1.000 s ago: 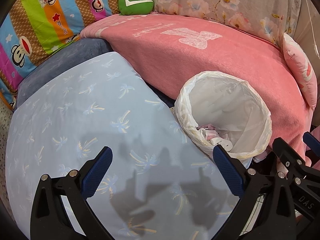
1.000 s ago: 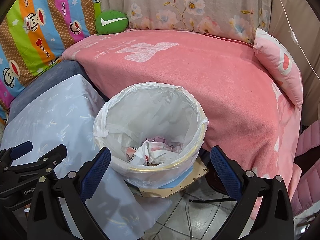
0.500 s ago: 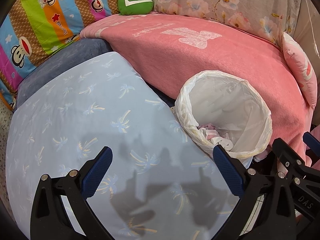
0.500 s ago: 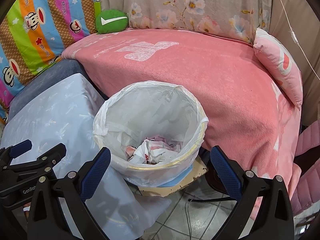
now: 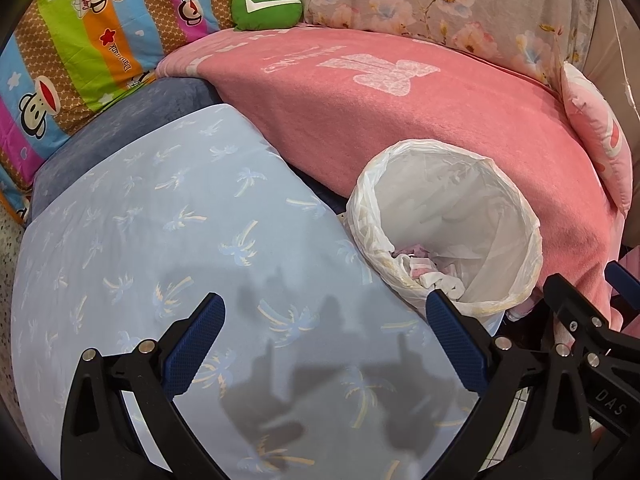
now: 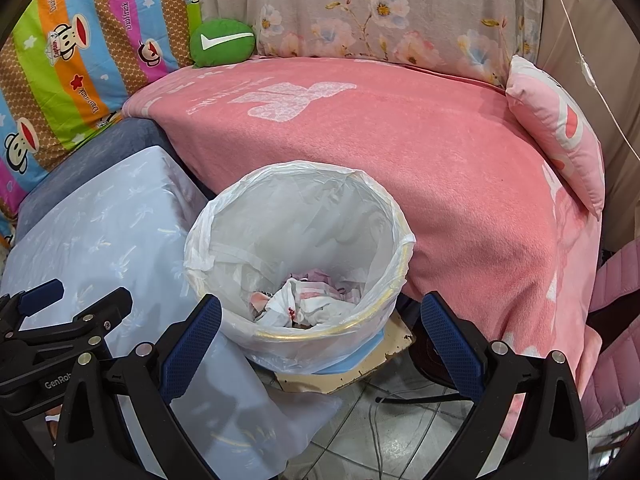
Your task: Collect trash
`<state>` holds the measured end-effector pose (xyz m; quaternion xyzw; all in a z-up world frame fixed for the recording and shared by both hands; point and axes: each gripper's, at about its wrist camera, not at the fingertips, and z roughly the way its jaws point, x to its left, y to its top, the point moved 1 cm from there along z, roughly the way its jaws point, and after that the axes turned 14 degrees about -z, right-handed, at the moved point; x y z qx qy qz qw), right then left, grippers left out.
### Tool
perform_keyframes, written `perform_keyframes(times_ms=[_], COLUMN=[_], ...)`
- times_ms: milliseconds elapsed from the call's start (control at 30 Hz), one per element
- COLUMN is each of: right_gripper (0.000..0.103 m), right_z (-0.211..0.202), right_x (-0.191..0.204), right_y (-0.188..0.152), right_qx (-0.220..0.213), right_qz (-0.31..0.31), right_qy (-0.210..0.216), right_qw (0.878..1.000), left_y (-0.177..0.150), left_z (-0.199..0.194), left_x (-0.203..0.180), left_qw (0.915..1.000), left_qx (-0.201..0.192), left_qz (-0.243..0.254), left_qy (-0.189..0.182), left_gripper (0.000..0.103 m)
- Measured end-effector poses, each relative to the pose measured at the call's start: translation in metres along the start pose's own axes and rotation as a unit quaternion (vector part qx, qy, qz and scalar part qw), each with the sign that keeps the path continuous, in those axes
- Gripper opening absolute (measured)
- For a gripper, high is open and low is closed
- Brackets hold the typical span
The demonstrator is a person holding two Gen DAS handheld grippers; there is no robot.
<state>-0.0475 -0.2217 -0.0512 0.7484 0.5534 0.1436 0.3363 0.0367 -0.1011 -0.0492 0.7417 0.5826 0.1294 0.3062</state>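
A round bin lined with a white plastic bag [image 6: 224, 216] [image 5: 528, 236] stands on the floor between the pale blue table cover and the pink sofa. Crumpled white and pink trash [image 6: 304, 304] [image 5: 432, 276] lies at its bottom. My right gripper [image 6: 320, 320] hangs open just above the bin's near rim, nothing between its blue pads. My left gripper [image 5: 326, 328] is open over the pale blue cover, left of the bin, and holds nothing. Each gripper shows at the edge of the other's view.
A pale blue cloth with palm prints [image 5: 168, 240] covers the table on the left. A pink blanket [image 6: 400, 140] drapes the sofa behind the bin, with a pink cushion [image 6: 560, 128] and green cushion [image 6: 222, 42]. Cardboard [image 6: 372, 364] and cables lie on the tiled floor.
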Motion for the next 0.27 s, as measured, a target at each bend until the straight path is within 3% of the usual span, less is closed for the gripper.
perform_keyframes(times_ms=[267], right_gripper=[0.099], right_z=[0.0003], right_x=[-0.0045], right_y=[-0.0019], right_qx=[0.0], right_qz=[0.002], right_qy=[-0.001], right_qw=[1.0], left_y=[0.0019], left_z=[0.0001], left_x=[0.0013], left_qw=[1.0], left_qx=[-0.001], left_qz=[-0.003], left_qy=[0.005], left_gripper=[0.096])
